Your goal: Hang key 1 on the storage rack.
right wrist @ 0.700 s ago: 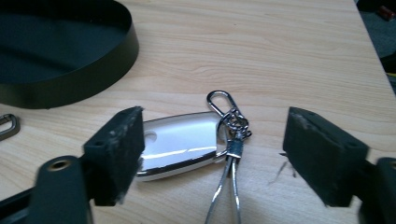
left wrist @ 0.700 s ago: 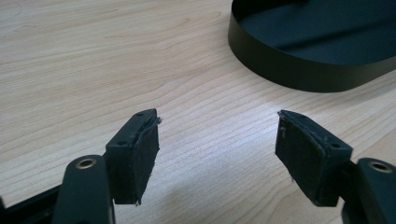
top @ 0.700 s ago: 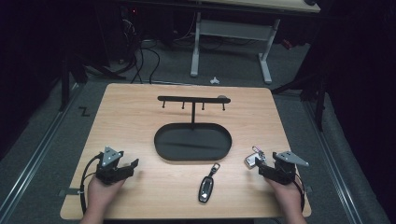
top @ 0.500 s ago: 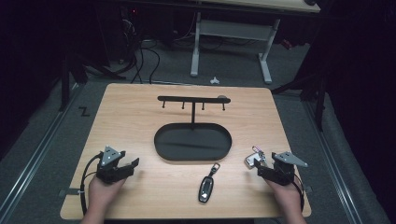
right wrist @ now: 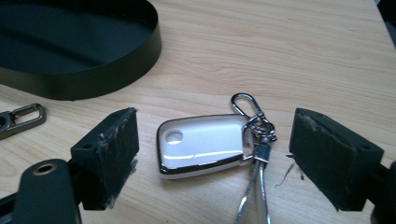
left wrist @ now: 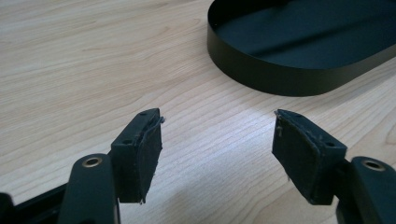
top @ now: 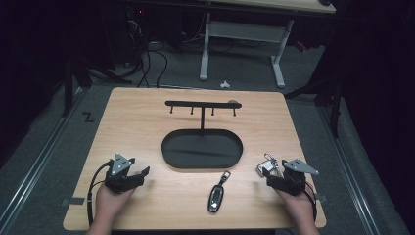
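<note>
Right gripper (right wrist: 215,154) open wide, gripping nothing; white key fob (right wrist: 203,144) flat on table (top: 147,127) between jaws, untouched, at 4 o'clock from black tray (top: 169,149). Left gripper (left wrist: 217,154) open, empty.

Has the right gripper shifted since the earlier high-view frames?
No. The right gripper sits at the same spot right of the black tray, open around the white key fob, as before.
</note>
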Action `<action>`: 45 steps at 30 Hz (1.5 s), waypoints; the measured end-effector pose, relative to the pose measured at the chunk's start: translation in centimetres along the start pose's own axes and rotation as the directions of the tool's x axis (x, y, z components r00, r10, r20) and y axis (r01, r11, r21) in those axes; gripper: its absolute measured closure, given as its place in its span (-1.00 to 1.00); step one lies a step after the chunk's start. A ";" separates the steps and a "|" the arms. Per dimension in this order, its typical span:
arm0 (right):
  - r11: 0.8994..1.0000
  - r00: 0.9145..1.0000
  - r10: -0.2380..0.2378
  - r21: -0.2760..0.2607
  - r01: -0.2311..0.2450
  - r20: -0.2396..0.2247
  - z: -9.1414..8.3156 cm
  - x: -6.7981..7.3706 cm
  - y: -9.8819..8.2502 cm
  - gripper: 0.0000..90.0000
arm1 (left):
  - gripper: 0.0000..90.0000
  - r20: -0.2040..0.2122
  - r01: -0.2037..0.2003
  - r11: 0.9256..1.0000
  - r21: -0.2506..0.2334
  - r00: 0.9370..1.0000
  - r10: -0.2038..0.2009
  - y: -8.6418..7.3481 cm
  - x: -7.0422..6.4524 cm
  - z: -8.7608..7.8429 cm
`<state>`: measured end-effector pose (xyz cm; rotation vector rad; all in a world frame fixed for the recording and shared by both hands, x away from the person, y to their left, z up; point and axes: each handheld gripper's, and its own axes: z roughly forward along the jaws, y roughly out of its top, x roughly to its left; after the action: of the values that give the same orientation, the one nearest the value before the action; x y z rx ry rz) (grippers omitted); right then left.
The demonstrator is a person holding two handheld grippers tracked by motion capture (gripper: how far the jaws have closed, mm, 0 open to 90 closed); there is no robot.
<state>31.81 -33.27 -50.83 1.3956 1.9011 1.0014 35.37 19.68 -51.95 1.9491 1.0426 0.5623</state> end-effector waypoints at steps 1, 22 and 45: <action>1.000 1.000 0.000 0.000 0.000 0.000 0.0 0.0 0.0 -0.64 | -0.26 0.000 0.000 1.000 0.000 1.000 0.000 0.0 0.0 0.0; 0.997 0.985 -0.070 -0.036 0.065 -0.160 0.5 7.1 0.9 -0.29 | -0.28 0.042 -0.019 0.999 -0.031 0.999 0.020 0.6 -1.0 -0.2; 0.980 0.894 -0.160 0.040 0.195 -0.419 0.6 14.9 0.2 1.00 | -0.27 0.049 -0.026 0.999 -0.036 0.998 0.028 0.7 -1.0 -0.1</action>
<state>28.10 -18.82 -51.22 1.0826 2.3526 1.2131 35.10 18.69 -51.28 1.9391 0.9706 0.5414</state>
